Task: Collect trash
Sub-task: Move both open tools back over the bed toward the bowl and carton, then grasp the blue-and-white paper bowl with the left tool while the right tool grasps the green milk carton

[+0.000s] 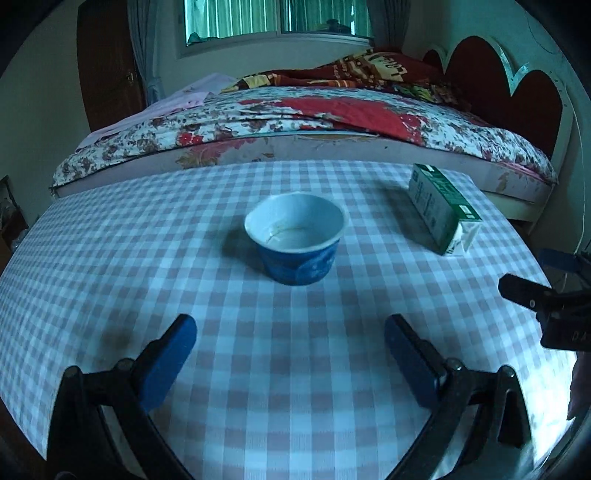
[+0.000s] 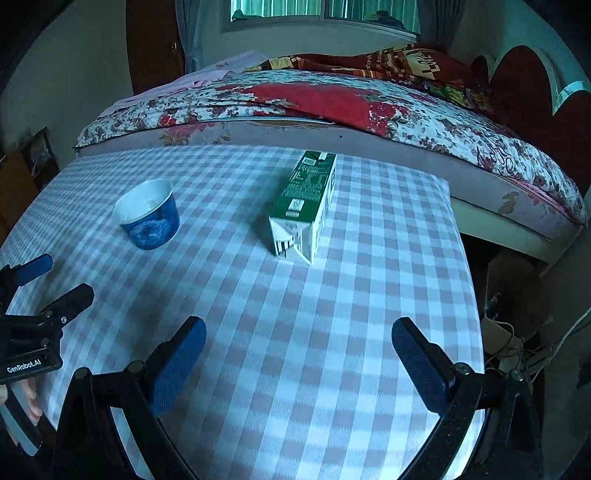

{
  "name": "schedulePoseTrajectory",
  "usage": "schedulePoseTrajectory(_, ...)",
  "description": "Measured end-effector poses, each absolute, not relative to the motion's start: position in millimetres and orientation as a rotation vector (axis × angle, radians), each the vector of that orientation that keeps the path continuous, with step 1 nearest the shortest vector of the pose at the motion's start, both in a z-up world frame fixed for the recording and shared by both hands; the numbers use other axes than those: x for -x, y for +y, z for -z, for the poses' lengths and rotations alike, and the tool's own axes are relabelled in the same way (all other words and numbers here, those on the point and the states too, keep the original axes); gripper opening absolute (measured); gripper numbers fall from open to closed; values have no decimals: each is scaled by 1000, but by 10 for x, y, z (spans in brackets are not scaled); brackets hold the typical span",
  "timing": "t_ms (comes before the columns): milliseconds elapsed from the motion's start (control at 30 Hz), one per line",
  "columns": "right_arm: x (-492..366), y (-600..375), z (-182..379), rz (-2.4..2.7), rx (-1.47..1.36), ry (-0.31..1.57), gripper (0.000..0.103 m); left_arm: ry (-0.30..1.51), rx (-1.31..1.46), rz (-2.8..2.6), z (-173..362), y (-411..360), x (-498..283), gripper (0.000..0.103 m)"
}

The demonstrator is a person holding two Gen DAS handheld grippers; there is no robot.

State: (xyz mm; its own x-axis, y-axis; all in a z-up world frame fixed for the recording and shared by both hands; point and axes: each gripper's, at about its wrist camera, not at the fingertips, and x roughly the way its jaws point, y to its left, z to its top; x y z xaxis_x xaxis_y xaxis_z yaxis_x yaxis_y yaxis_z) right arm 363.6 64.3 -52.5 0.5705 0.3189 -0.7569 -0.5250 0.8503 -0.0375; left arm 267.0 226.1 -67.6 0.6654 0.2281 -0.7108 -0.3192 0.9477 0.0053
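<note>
Both grippers, left (image 1: 290, 354) and right (image 2: 298, 356), hovered over the table (image 2: 332, 332), jaws wide apart, holding nothing; cup (image 1: 295, 238) and carton (image 2: 306, 206) lay ahead.

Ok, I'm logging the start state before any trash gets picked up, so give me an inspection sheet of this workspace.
Surface: table under a checked cloth, with a dark smudge near its left front.
Job's things: blue paper cup, upright, open, residue inside; green carton lying on its side, apart from the cup.
Clutter: nothing seen on the table besides these.
Grippers: left claw and right claw both open, empty, above the near table edge.
Cables: loose wires on the floor past the table's right edge.
Surroundings: bed with floral quilt just behind the table, window beyond.
</note>
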Motion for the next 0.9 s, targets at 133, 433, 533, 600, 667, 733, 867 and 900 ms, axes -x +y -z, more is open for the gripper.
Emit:
schedulePoseTrajectory(133, -3977, 819, 579, -504, 249, 826, 101, 791, 169, -316, 784, 2376, -2982, 101)
schedulePoseTrajectory(433, -4411, 999, 725, -493, 233, 846, 89, 790, 175, -323, 843, 2476, -3362, 98)
schedulePoseTrajectory(533, -4504, 1000, 728, -491, 211, 851, 86, 792, 186, -323, 848, 2527, -3445, 97)
schedulePoseTrajectory(600, -4552, 1017, 725, -495, 200, 857, 81, 802, 193, -320, 871, 2554, -3489, 95)
schedulePoseTrajectory(667, -4573, 1040, 734, -497, 201, 861, 80, 810, 191, -307, 889, 2561, -3529, 91)
schedulePoseTrajectory(733, -4594, 1061, 756, -502, 201, 871, 72, 810, 191, -299, 890, 2568, -3544, 81)
schedulePoseTrajectory(867, -4620, 1061, 810, -523, 192, 905, 71, 808, 190, -277, 858, 2547, -3526, 79)
schedulePoseTrajectory(900, -4621, 1057, 816, -523, 199, 905, 67, 806, 182, -277, 844, 2529, -3512, 79)
